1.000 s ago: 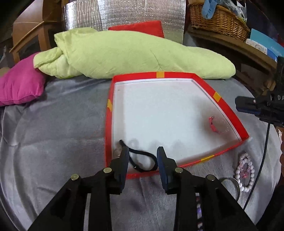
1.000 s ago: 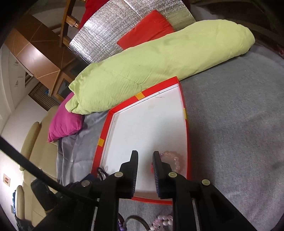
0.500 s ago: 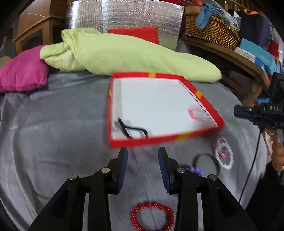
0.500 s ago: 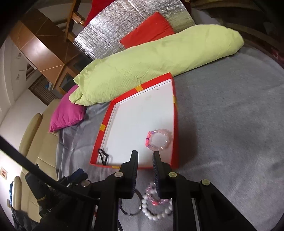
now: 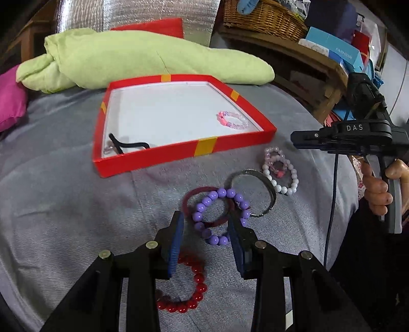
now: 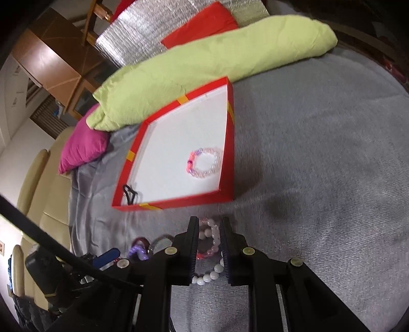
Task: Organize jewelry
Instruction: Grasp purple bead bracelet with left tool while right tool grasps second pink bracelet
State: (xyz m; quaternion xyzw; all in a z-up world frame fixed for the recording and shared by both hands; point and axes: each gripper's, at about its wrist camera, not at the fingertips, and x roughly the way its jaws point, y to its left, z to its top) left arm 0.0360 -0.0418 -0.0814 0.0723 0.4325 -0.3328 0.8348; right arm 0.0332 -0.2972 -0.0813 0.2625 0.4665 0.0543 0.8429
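Observation:
A red tray (image 5: 153, 164) (image 6: 231, 143) with a white floor lies on the grey blanket. It holds a pink bead bracelet (image 5: 233, 120) (image 6: 204, 163) and a black hair tie (image 5: 127, 146) (image 6: 130, 195). In front of it lie a purple bead bracelet (image 5: 204, 212), a dark red bangle (image 5: 190, 196), a silver bangle (image 5: 255, 194), white and pink bead bracelets (image 5: 280, 169) (image 6: 211, 237) and a red bead bracelet (image 5: 196, 286). My left gripper (image 5: 205, 227) is open above the purple bracelet. My right gripper (image 6: 209, 228) is open and empty above the white and pink bracelets.
A light green rolled duvet (image 5: 127, 56) (image 6: 204, 61) lies behind the tray, with a magenta cushion (image 5: 10, 102) (image 6: 81, 145) at the left. A wooden shelf with a wicker basket (image 5: 265, 18) and boxes stands at the right.
Both grippers have pulled back from the tray toward me. The loose bracelets in front of the tray have come into view under them. Both stay open.

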